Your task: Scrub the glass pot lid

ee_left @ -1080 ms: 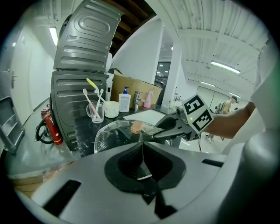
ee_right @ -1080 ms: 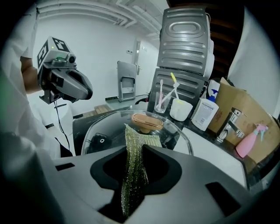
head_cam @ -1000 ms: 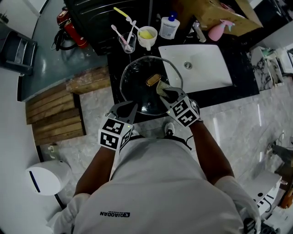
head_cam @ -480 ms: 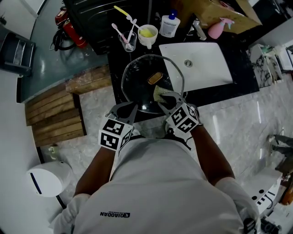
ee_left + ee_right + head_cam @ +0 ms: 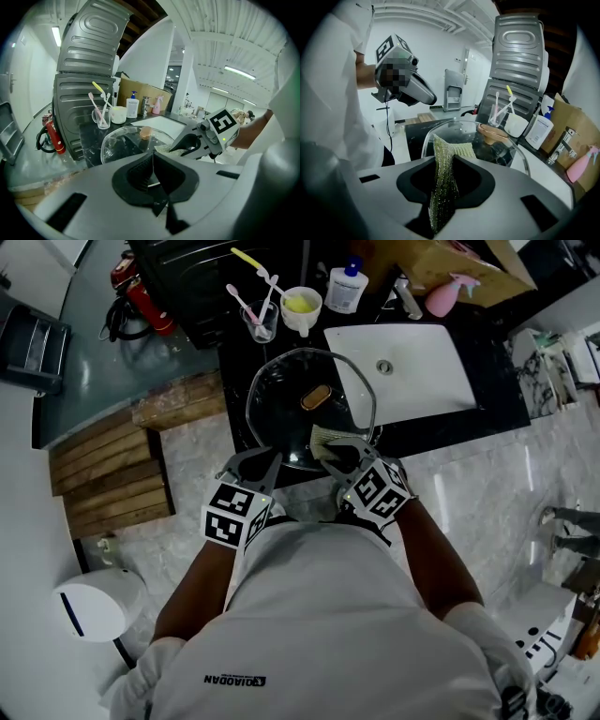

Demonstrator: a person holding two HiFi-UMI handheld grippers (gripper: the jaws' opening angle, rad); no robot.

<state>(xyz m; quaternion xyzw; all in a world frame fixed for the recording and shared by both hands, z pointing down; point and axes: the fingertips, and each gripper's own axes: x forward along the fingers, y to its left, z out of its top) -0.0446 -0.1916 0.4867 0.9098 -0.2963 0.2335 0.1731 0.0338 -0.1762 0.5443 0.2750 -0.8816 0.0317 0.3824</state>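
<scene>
Centre frame: left gripper pinches the round glass pot lid; right gripper clamps a green mesh scouring pad on it. A white rectangular sink lies right.

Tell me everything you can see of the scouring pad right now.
The scouring pad is a thin, flexible sheet of coarse green-yellow mesh. It is pinched edge-on between the shut right tongs, running down through them. Its free end folds forward and lies flat on the near part of the glass lid, short of the brown knob.
</scene>
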